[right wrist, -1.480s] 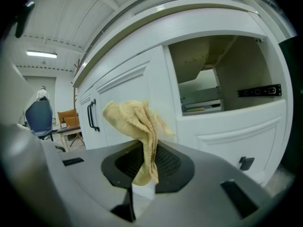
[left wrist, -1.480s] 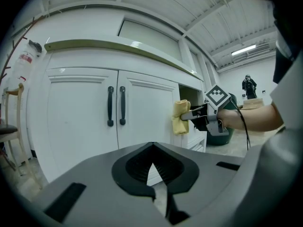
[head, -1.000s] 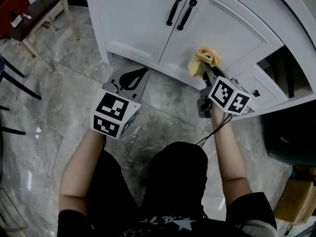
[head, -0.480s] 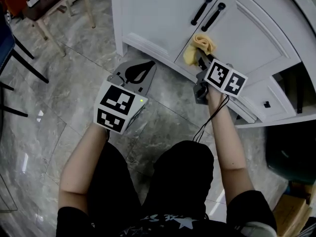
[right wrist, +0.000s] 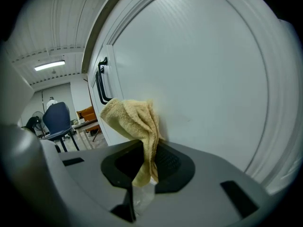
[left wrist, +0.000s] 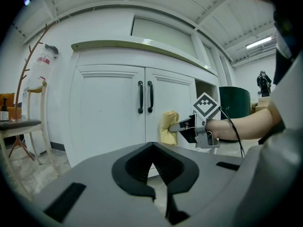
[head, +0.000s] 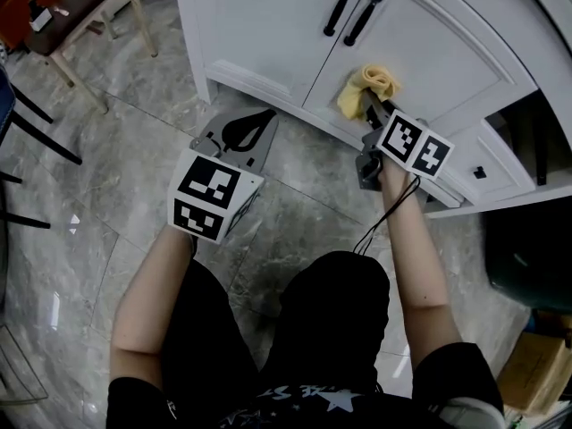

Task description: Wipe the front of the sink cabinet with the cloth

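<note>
The white sink cabinet [head: 268,25] has two doors with black handles [head: 354,11]. A yellow cloth [head: 368,86] is pressed against the lower part of the right door [right wrist: 199,70]. My right gripper [head: 372,107] is shut on the cloth [right wrist: 137,122], and the cloth bunches above its jaws [right wrist: 147,150]. The left gripper view shows the same cloth [left wrist: 167,126] against the door. My left gripper [head: 261,121] hovers low over the floor in front of the left door, apart from the cabinet. It is shut [left wrist: 153,148] and holds nothing.
A wooden chair [head: 79,0] stands at the far left, and dark chair legs [head: 36,132] cross the left edge. Right of the doors are an open cabinet bay [head: 536,141] and a small drawer [head: 480,172]. A dark green bin [head: 527,239] and a cardboard box [head: 532,365] stand at the right.
The right gripper slid the cloth left along the right door toward the handles, then back a little to the right. The left gripper stayed about where it was.
</note>
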Available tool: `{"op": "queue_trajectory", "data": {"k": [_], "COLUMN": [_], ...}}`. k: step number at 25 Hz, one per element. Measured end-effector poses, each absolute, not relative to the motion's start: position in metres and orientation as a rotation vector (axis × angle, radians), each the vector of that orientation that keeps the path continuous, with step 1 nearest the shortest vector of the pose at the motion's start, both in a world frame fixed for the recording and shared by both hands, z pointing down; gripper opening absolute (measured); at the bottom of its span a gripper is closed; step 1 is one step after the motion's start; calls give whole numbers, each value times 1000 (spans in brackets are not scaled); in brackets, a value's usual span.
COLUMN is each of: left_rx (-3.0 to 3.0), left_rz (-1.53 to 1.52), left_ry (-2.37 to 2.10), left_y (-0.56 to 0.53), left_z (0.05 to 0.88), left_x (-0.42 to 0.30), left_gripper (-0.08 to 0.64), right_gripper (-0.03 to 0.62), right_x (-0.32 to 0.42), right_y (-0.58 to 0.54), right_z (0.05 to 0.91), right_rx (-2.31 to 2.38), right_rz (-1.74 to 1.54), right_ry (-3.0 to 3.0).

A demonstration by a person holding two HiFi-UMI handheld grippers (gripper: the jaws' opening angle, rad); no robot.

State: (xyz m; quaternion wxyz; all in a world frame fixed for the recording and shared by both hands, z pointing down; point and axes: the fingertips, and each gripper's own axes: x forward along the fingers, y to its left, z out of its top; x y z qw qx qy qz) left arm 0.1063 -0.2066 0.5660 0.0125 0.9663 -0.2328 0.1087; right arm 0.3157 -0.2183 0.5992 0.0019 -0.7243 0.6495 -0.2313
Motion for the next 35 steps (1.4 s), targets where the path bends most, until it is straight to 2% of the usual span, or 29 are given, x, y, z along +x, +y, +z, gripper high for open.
{"op": "queue_trajectory", "data": {"k": [20,30,35], "left_rx": [3105,3094,3056], "left_rz": [371,380,391], "left_ry": [-441,-394,-416], "left_y": [-162,-157,-160], "left_z": [563,574,582], "left_x": [203,216,207], "left_gripper": [15,15,15], "right_gripper": [61,61,61], "right_x": [410,437,421], "right_y": [-120,-80,-84], "right_z": [600,611,618], "right_rx": [-2426,-2504,-2484], "right_rz": [-729,-740,-753], "right_ry": [1787,1686,1727]}}
